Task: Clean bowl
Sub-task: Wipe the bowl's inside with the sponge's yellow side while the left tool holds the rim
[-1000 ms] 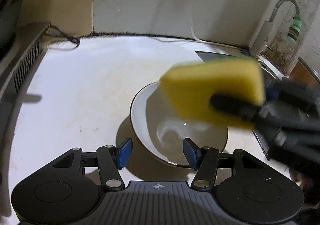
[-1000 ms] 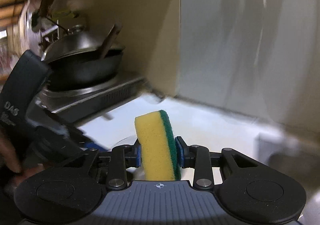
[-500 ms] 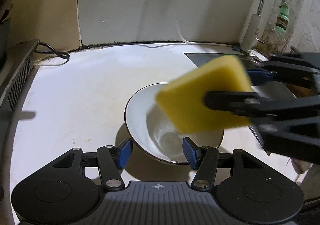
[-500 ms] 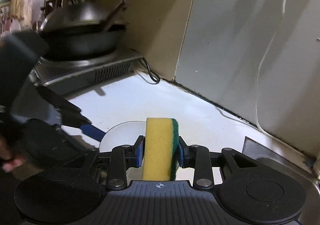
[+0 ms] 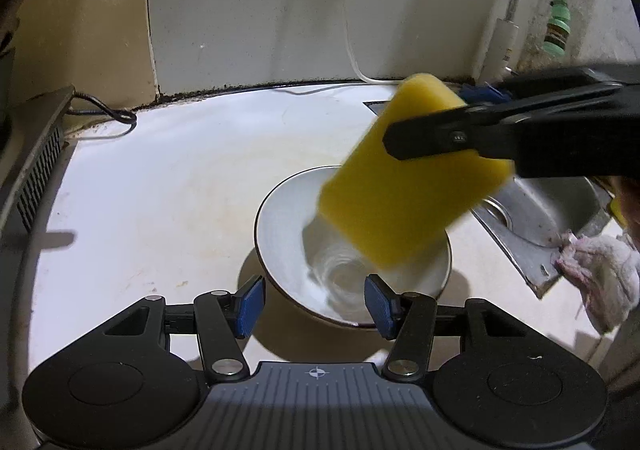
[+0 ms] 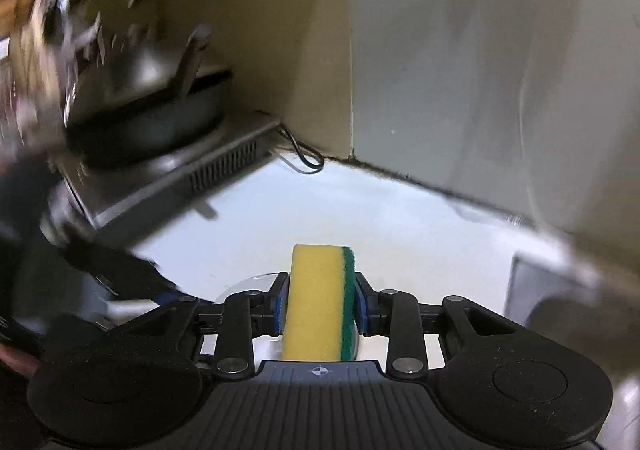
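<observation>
Left tool (image 5: 314, 304): blue pads half apart, straddling near rim of bowl (image 5: 288, 234); contact with rim not clear. Bowl: white, dark rim, upright on white worktop (image 5: 168, 186), just left of sink (image 5: 560, 206). Right tool (image 6: 320, 308): pads clamped tight on sponge (image 6: 316, 302), yellow with green scrub face, held on edge. In left view sponge (image 5: 400, 186) hangs over bowl's far right side, lower corner inside. Pinkish cloth (image 5: 600, 274) at sink edge. Beyond: cooker (image 6: 180, 174) with dark pan (image 6: 148, 110), faucet (image 5: 520, 10) at wall.
</observation>
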`<state>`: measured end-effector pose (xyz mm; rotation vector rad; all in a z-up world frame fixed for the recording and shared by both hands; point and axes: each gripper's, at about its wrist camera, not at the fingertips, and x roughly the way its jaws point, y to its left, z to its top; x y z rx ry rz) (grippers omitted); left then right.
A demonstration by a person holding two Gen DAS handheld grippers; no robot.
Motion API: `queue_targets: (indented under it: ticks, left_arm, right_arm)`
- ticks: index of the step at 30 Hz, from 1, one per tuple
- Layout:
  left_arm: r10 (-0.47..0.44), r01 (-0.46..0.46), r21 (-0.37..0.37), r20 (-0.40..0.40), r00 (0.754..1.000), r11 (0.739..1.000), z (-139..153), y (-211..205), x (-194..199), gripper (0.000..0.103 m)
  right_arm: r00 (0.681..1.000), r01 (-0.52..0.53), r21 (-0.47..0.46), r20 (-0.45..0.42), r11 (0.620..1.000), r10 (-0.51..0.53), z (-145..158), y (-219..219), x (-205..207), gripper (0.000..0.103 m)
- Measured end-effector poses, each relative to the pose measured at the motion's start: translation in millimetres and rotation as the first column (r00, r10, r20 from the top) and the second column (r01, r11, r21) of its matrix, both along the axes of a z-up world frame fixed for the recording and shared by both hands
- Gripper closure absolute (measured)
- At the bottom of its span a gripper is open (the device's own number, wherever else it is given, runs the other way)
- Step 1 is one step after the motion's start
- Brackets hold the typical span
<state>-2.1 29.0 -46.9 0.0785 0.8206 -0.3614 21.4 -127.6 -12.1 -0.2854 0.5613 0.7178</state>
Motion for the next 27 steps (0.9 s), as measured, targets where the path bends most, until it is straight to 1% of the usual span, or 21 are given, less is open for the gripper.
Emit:
queue_targets:
  ticks: [2, 4, 5, 6, 7, 8, 9, 10, 11, 14, 16, 19, 21, 23, 24, 27]
  left_arm:
    - [-0.021, 0.021, 0.010, 0.004, 1.000, 1.000, 1.2, -1.3, -3.1, 0.046]
    - [-0.023, 0.023, 0.013, 0.012, 1.000, 1.000, -0.6, -2.1, -3.6, 0.046]
    - [-0.019, 0.018, 0.017, 0.020, 1.000, 1.000, -1.8, -2.1, -4.0, 0.047]
    - [-0.014, 0.013, 0.021, 0.027, 1.000, 1.000, -3.0, -2.2, -4.4, 0.054]
    - [-0.006, 0.005, 0.032, 0.042, 0.999, 0.999, -4.0, -1.7, -5.2, 0.058]
    - [0.001, -0.003, 0.031, 0.047, 0.999, 1.000, -4.6, -0.5, -4.9, 0.069]
    - [0.028, -0.028, 0.005, 0.044, 0.999, 1.000, -5.1, 5.2, -2.5, 0.077]
    - [0.040, -0.039, -0.024, 0.028, 0.999, 0.999, -5.0, 9.6, -0.2, 0.078]
    - [0.040, -0.039, -0.035, 0.019, 0.999, 0.999, -5.1, 11.1, 0.2, 0.081]
    - [0.053, -0.055, -0.080, -0.025, 0.998, 0.995, -5.0, 18.2, -0.7, 0.082]
    - [0.067, -0.075, -0.122, -0.071, 0.995, 0.990, -4.5, 23.7, 0.1, 0.082]
    - [0.093, -0.117, -0.179, -0.137, 0.986, 0.977, -2.8, 31.8, 0.5, 0.082]
    - [0.075, -0.106, -0.200, -0.155, 0.985, 0.974, 1.8, 36.4, -2.3, 0.080]
    - [0.038, -0.072, -0.205, -0.164, 0.986, 0.976, 4.4, 37.3, -4.3, 0.079]
    - [0.014, -0.051, -0.214, -0.171, 0.985, 0.976, 5.4, 36.3, -5.2, 0.077]
    - [0.017, -0.053, -0.219, -0.165, 0.986, 0.974, 2.6, 30.8, -1.9, 0.075]
  right_arm:
    - [0.999, -0.045, -0.061, 0.001, 0.997, 0.045, -10.1, 20.3, -4.6, 0.071]
    - [0.996, -0.087, -0.075, -0.032, 0.993, 0.085, -20.3, 33.2, -5.1, 0.070]
    - [0.996, -0.088, -0.070, -0.036, 0.994, 0.086, -22.4, 36.4, -3.4, 0.070]
    - [0.995, -0.089, -0.065, -0.041, 0.994, 0.087, -24.5, 39.6, -1.8, 0.070]
    - [0.995, -0.089, -0.060, -0.045, 0.994, 0.086, -26.2, 41.9, -0.3, 0.070]
    - [0.996, -0.079, -0.059, -0.050, 0.995, 0.076, -26.9, 41.1, 1.8, 0.070]
    - [0.997, -0.057, -0.065, -0.065, 0.996, 0.052, -28.7, 39.3, 6.2, 0.070]
    - [0.996, -0.047, -0.082, -0.080, 0.996, 0.040, -31.3, 37.9, 8.7, 0.070]
    - [0.995, -0.039, -0.085, -0.095, 0.996, 0.031, -33.7, 34.1, 10.2, 0.070]
    - [0.993, -0.040, -0.058, -0.114, 0.997, 0.033, -32.0, 21.5, 6.5, 0.070]
    - [0.995, -0.043, -0.062, -0.091, 0.997, 0.038, -32.4, 20.3, 1.9, 0.070]
    - [0.996, -0.040, -0.053, -0.080, 0.998, 0.036, -31.4, 17.9, -1.4, 0.070]
    - [0.998, -0.043, -0.072, -0.059, 0.996, 0.039, -30.3, 20.6, -3.6, 0.070]
    - [0.999, -0.040, -0.088, -0.040, 0.995, 0.037, -31.9, 25.6, -3.1, 0.070]
    - [0.999, -0.039, -0.091, -0.035, 0.995, 0.036, -33.1, 26.7, -2.7, 0.070]
    - [0.998, -0.045, -0.090, -0.036, 0.995, 0.042, -37.7, 32.9, -0.4, 0.070]
